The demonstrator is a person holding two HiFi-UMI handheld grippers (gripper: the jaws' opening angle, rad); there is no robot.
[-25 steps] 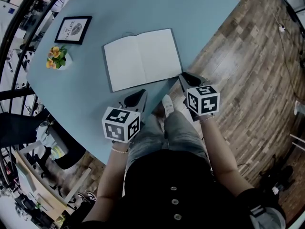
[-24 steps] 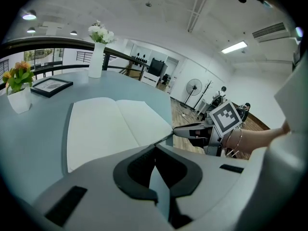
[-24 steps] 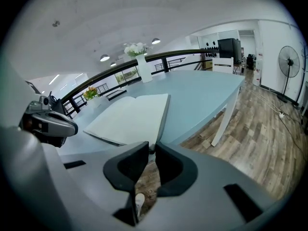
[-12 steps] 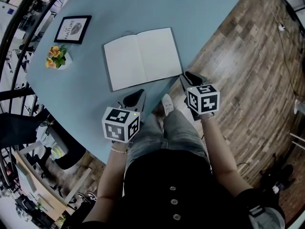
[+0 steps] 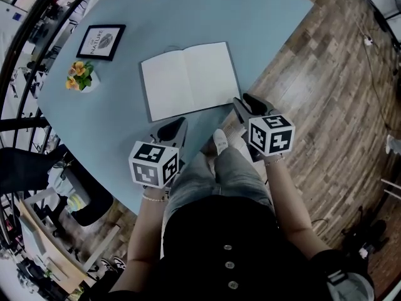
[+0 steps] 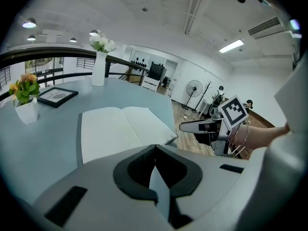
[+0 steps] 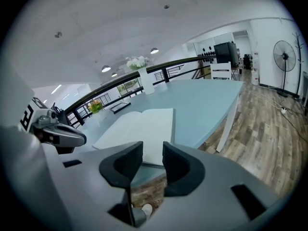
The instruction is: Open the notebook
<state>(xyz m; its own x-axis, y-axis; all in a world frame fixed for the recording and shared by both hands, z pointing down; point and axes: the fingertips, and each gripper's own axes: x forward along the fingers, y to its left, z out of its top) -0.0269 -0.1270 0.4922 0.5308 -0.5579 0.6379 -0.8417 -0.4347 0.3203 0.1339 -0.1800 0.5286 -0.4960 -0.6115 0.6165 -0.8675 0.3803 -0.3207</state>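
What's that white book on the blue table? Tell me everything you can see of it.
The notebook lies open and flat on the light-blue table, near the edge closest to the person. Both pages are blank and white, with a crease down the middle; a dark cover shows as a thin border. Only the table touches it.

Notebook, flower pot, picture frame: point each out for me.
notebook (image 5: 164, 85), head view, middle of the left page
flower pot (image 5: 79, 76), head view, on the orange flowers
picture frame (image 5: 101, 41), head view, centre of the print
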